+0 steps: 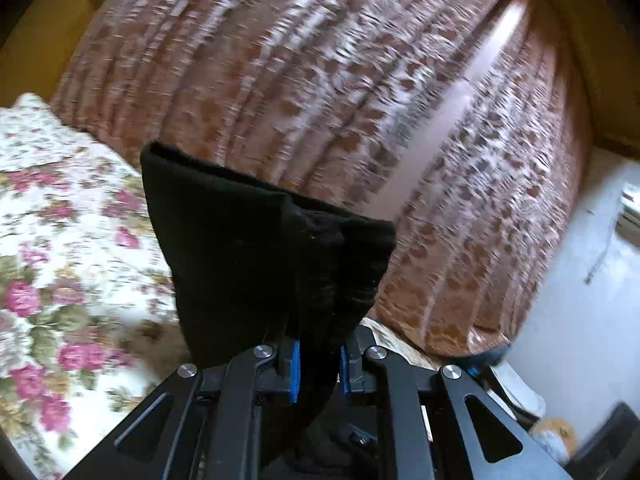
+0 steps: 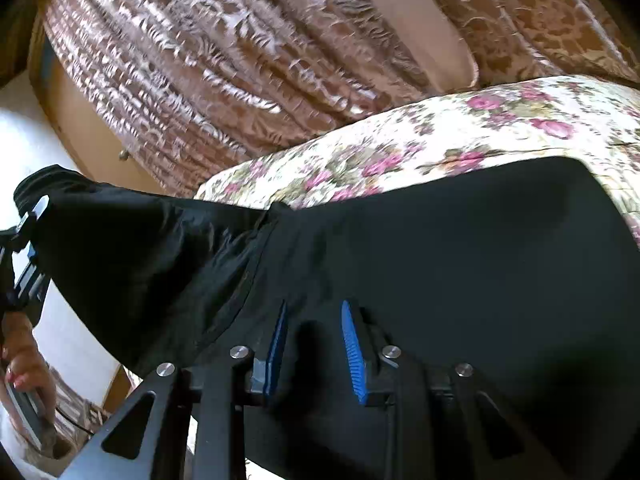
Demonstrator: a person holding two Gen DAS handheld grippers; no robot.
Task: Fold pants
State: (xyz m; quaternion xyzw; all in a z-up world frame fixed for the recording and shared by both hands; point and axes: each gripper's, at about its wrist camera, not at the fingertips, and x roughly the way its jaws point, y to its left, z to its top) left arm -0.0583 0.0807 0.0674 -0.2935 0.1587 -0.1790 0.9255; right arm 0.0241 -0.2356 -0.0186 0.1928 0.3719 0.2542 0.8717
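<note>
The black pants [image 2: 460,248] lie spread over the floral bedspread [image 2: 440,136] in the right wrist view. My right gripper [image 2: 314,336] has its blue pads [image 2: 354,356] on either side of a fold of the pants, shut on it. My left gripper [image 1: 319,368] is shut on a bunched end of the pants [image 1: 256,248] and holds it up in the air above the bed edge. The left gripper also shows in the right wrist view [image 2: 30,236] at the far left, clamped on that lifted end.
The floral bedspread [image 1: 60,240] fills the left of the left wrist view. A brown patterned curtain [image 1: 320,80] hangs behind the bed. A white wall [image 1: 580,300] and a dark object [image 1: 608,440] are at the right. The person's hand [image 2: 20,356] shows at lower left.
</note>
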